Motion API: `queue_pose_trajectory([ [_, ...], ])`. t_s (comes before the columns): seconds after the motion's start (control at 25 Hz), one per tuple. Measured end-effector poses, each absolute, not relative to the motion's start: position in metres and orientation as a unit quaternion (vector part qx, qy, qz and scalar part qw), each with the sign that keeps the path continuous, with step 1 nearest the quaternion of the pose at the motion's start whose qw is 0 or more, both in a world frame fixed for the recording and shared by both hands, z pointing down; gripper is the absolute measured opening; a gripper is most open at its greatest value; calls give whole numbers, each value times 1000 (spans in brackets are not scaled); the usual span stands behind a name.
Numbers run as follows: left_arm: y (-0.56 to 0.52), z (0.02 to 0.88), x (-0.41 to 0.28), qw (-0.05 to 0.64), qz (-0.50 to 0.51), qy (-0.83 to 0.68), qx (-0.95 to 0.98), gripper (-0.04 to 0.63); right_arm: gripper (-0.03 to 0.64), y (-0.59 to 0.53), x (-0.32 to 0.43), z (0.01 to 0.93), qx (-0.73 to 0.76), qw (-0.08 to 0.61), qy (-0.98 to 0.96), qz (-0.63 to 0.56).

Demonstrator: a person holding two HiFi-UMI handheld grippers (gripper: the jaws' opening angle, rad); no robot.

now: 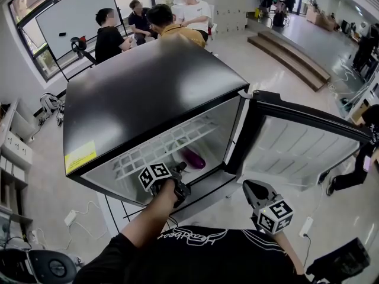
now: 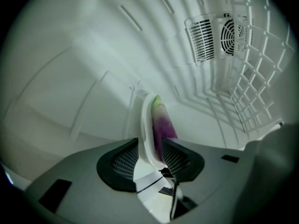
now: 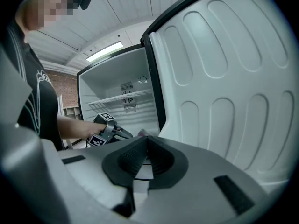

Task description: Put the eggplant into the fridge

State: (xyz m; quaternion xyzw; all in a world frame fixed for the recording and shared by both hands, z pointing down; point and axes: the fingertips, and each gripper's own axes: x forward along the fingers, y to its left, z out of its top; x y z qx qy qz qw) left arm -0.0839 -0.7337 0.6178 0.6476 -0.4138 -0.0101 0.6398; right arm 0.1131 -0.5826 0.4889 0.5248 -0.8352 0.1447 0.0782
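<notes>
1. The eggplant [image 1: 194,158] lay on the floor of the fridge [image 1: 142,93], toward its hinge-side edge.
2. The release looked in hand: the left gripper [image 2: 152,148] stood spread around it, while the right gripper [image 3: 145,146] was pressed together, empty.
3. Next, the left gripper should probably back straight out, then the door [image 1: 296,141] be closed.

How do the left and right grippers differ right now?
The left gripper has its jaws apart, eggplant between them; the right gripper has them together, empty. The left gripper is inside the fridge; the right gripper is outside, by the open door. Both carry marker cubes.
</notes>
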Motion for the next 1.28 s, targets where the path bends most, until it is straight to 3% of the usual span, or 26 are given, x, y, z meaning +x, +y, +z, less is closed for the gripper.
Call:
queue_pose_trajectory([
  [0.4,-648,574,-55,526,35,-354,772,135,8,-560,117,486,492,62,-853,164],
  [0.6,-585,520,-12,406,44,-244,880,132,8,-536,114,483,462,52,-871,159],
  [0.64,-572,508,-6,381,40,-226,896,113,8,-531,113,482,455,51,-875,158],
  [0.72,-545,486,6,342,30,-193,919,9,8,-517,108,478,442,49,-882,155],
  [0.96,-467,461,23,250,33,-143,957,8,8,-455,92,483,382,51,-910,154],
  [1.28,-381,469,34,214,49,-150,964,8,8,-376,85,506,328,76,-929,151],
])
